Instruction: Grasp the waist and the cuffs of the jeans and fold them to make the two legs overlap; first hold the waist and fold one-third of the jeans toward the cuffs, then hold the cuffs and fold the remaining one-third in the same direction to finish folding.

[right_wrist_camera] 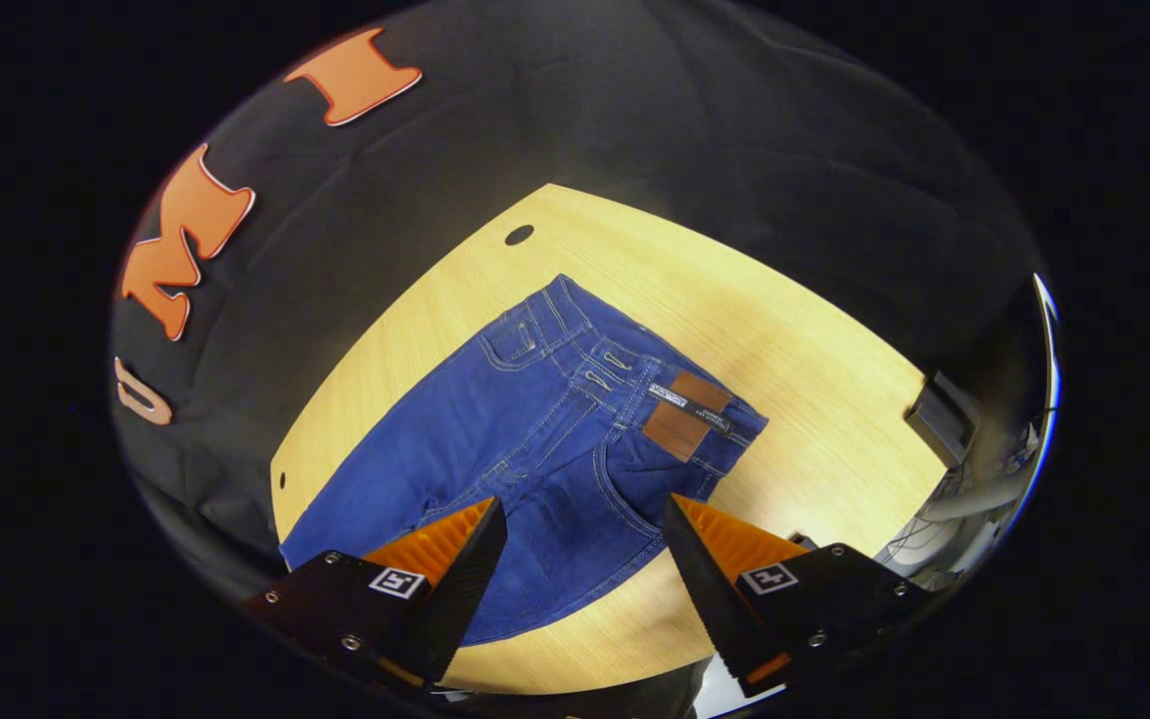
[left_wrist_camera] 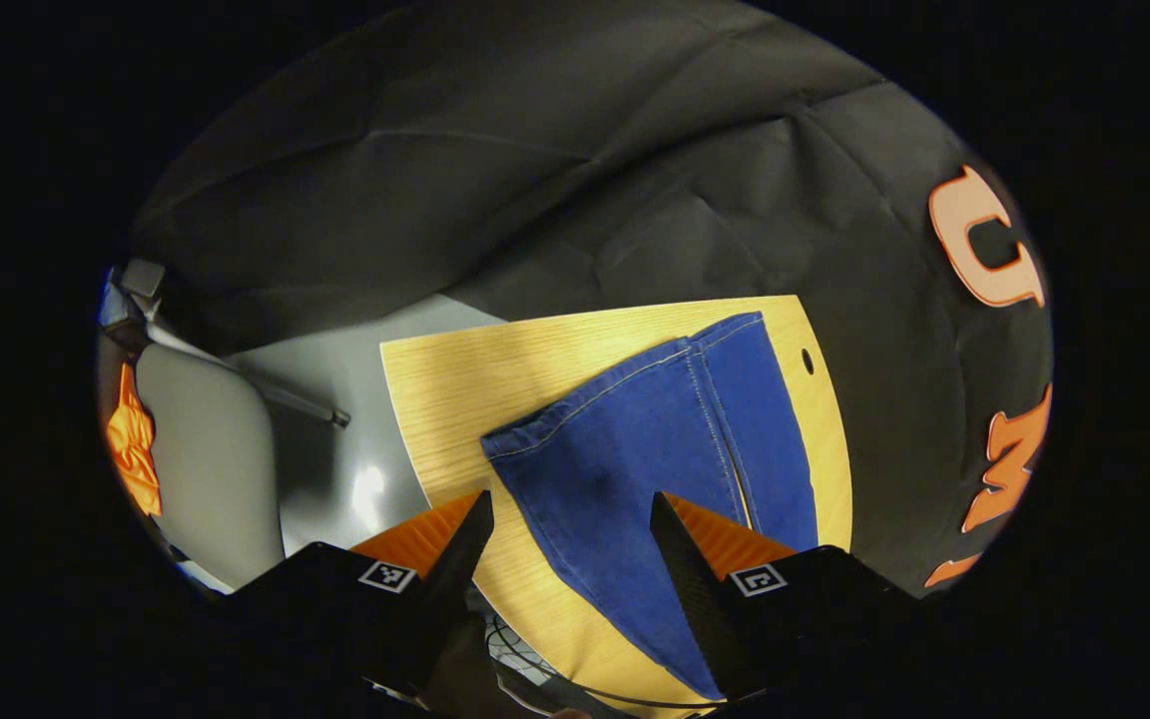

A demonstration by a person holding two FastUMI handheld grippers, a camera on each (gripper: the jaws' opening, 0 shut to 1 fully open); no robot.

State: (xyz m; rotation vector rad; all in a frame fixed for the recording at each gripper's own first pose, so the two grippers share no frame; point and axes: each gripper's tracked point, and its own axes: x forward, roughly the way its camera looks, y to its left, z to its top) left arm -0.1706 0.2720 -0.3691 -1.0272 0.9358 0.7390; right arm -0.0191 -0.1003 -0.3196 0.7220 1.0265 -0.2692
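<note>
Where the left gripper view looks down, the jeans [left_wrist_camera: 655, 469] lie flat on the wooden table [left_wrist_camera: 465, 389], legs already laid one over the other, cuffs [left_wrist_camera: 625, 384] toward the table's far edge. One side seam runs close along the table's right edge, near a small round hole [left_wrist_camera: 807, 361] in the top. The left gripper [left_wrist_camera: 570, 519] hangs above the lower legs, jaws released, denim and bare wood showing in the gap, nothing between the fingers. Beyond the table's left edge: grey floor, a grey chair [left_wrist_camera: 211, 459] with orange cloth [left_wrist_camera: 133, 449] on its side.

In the right gripper view the waist end [right_wrist_camera: 635, 384] lies mid-table, well clear of every edge. Waistband with belt loops and a brown leather patch [right_wrist_camera: 687, 411] faces up; a back pocket [right_wrist_camera: 517, 342] sits beside it. Legs trail off toward the table's near-left corner. The right gripper [right_wrist_camera: 585, 524] hovers over the seat of the jeans, just short of the waistband, jaws spread wide and empty. Whether the fingertips touch the cloth, cannot tell. A dark box [right_wrist_camera: 942, 414] sits past the table's right edge.
</note>
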